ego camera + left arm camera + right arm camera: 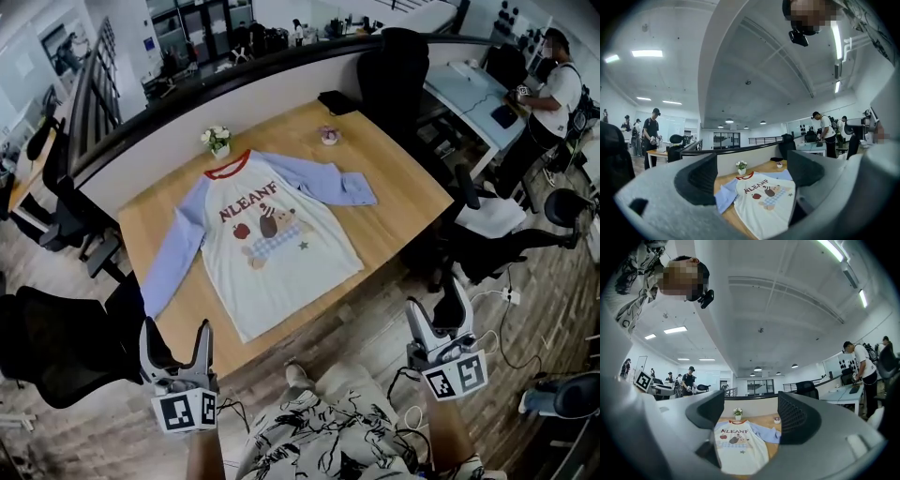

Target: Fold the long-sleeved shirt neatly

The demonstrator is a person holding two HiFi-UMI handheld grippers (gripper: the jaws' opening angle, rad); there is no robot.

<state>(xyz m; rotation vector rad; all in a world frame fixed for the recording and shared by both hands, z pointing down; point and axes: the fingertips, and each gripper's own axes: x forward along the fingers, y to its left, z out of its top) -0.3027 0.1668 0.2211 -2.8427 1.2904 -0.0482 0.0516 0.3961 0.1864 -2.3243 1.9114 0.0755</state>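
Observation:
A long-sleeved shirt (272, 246) lies flat on the wooden table (403, 192), face up. It has a white body with a cartoon print, blue sleeves and a red collar; its right sleeve is bent at the cuff (356, 192). My left gripper (175, 339) hangs open off the table's near edge, nothing between its jaws. My right gripper (439, 311) is open too, over the floor to the right of the table. Both gripper views show the shirt (765, 199) (738, 446) ahead between spread jaws.
A small flower pot (217, 141) and a tiny pink object (328, 135) stand at the table's far edge, with a black pouch (336, 101) at the far corner. Black office chairs (56, 342) (497, 239) flank the table. A person (553, 94) stands at a desk, right.

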